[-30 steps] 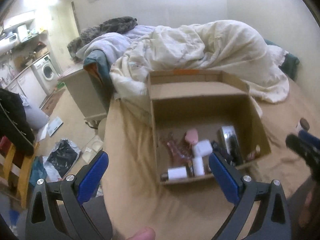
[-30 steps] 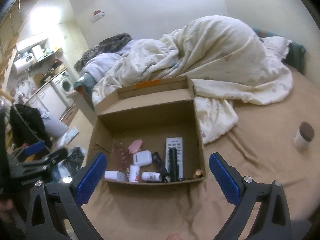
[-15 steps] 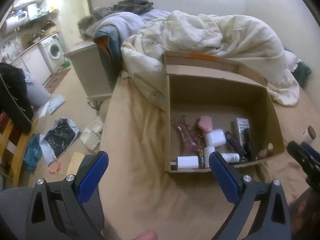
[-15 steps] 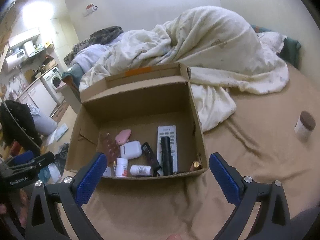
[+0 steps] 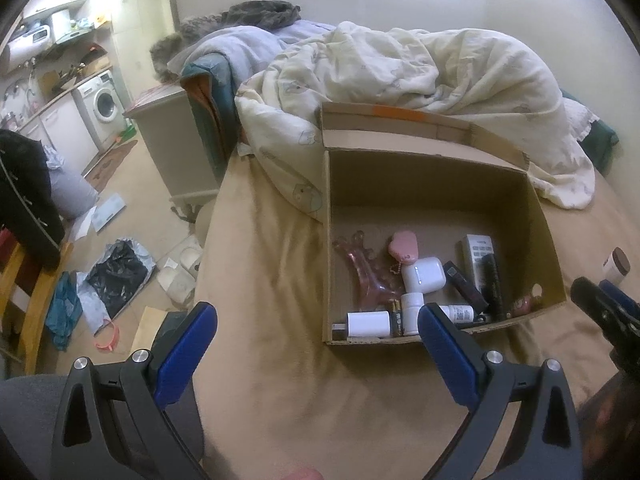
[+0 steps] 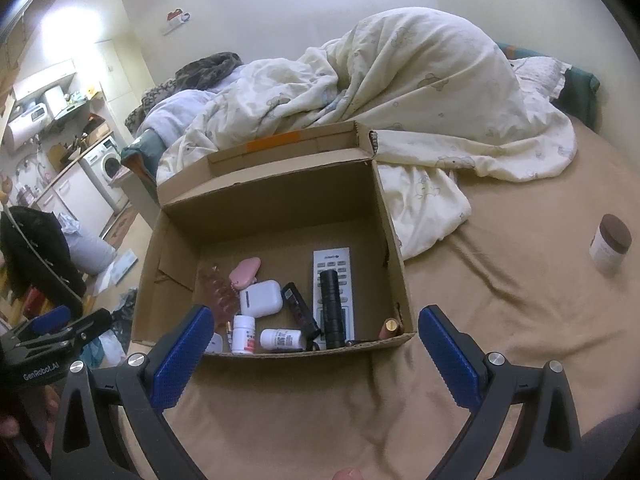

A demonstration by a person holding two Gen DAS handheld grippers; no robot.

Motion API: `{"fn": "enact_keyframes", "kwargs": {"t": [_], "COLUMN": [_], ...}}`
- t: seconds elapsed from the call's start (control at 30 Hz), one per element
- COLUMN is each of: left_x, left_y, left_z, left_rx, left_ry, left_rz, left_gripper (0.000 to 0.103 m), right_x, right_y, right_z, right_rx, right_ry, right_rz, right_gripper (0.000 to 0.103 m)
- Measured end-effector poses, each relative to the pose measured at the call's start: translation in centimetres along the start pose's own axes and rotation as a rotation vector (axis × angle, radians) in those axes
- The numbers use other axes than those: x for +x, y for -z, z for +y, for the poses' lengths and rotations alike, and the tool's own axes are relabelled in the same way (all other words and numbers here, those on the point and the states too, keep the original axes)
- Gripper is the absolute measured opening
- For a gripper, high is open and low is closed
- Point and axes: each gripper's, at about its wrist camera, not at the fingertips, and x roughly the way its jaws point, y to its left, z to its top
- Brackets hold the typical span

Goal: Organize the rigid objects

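my right gripper (image 6: 310, 350) and left gripper (image 5: 316, 348) hung released, empty. the jar (image 6: 610, 247) stood far right ahead on the bed (image 6: 500, 320); rigid, probably light, slick; i'd clasp its body.

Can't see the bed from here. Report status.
Left hand-held gripper open, empty. Right hand-held gripper open, empty. Jar on the bed, outside the box. Nothing in the way.
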Motion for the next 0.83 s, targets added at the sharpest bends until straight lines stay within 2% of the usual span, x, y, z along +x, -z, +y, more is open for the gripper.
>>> {"fn": "enact_keyframes", "kwargs": {"t": [0.57, 0.83], "left_x": [0.25, 0.41], "left_y": [0.09, 0.22], "left_z": [0.17, -0.03], "left_rx": [-0.010, 0.002], "left_ry": [0.016, -0.002], "left_rz": [0.025, 0.025], "left_gripper": [0.100, 0.100], "right_x": [0.05, 0.12], "right_y": [0.15, 0.21], "right_z": [0.27, 0.35], "right_rx": [-0.018, -0.020], "right_ry": [0.006, 0.001], "right_rz": [0.004, 0.006], "right_gripper": [0.103, 0.103]}}
